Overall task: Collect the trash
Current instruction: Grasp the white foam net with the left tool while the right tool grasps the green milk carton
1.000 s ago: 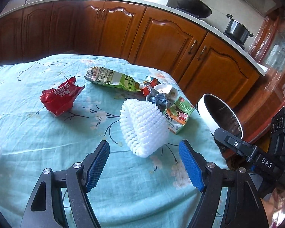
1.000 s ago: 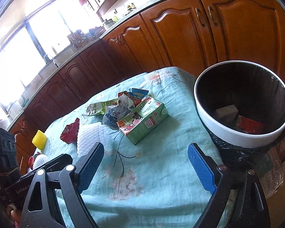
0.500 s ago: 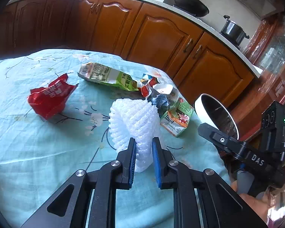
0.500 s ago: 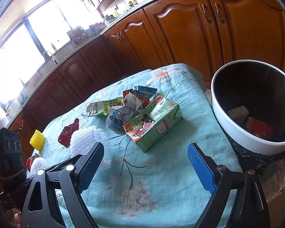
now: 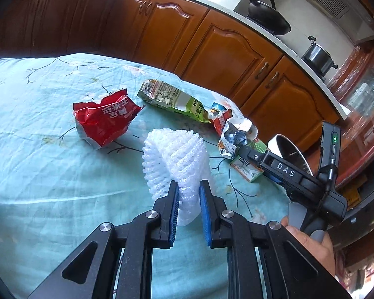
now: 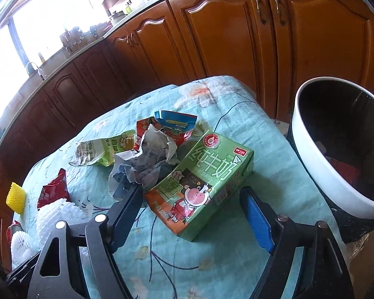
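Note:
My left gripper is shut on a white foam fruit net and holds it over the teal floral tablecloth. My right gripper is open, its jaws on either side of a green milk carton that lies on the cloth. A white-rimmed trash bin with a black liner stands just off the table's right edge. A red snack wrapper, a green pouch and crumpled paper lie on the cloth.
A yellow foam net and another white foam net sit at the table's left end. Wooden kitchen cabinets run behind the table. A wok and a pot stand on the counter.
My left gripper has shut on the white foam net and raised it. My right gripper has moved forward from near the bin, so its open jaws now flank the milk carton.

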`<act>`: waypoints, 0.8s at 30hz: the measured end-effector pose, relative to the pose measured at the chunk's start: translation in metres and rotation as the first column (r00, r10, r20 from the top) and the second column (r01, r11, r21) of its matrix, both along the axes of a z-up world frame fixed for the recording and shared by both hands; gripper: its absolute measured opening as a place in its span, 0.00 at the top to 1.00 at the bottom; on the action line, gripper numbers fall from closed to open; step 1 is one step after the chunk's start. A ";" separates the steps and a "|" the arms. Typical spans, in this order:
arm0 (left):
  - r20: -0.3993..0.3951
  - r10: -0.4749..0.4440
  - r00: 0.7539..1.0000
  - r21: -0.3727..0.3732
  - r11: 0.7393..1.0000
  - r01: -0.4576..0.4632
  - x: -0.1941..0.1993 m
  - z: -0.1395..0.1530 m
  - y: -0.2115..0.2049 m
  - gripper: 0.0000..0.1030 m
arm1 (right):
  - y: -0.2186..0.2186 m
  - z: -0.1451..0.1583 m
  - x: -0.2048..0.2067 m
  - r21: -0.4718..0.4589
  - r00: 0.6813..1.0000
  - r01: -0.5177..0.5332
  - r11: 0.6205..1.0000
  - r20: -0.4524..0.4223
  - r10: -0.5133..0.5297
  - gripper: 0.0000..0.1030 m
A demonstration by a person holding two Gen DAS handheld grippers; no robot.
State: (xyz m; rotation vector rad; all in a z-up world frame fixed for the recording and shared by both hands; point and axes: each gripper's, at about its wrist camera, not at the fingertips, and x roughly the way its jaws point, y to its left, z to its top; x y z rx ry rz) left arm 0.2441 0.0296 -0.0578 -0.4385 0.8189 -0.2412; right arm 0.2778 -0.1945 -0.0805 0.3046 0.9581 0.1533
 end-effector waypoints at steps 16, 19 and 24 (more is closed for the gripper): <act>-0.002 -0.055 0.998 -0.001 0.998 0.055 0.001 0.001 -0.023 0.85 | -0.042 0.022 -0.042 -0.010 0.995 -0.095 0.995 -0.037 0.094 0.39; 0.007 -0.060 0.998 0.018 0.998 0.060 -0.001 0.005 -0.029 0.85 | -0.044 0.021 -0.037 0.029 0.998 -0.050 0.998 -0.032 0.051 0.25; 0.013 -0.066 0.998 0.036 0.997 0.065 -0.003 0.009 -0.035 0.85 | -0.046 0.012 -0.022 0.021 0.999 0.009 1.000 -0.034 -0.008 0.29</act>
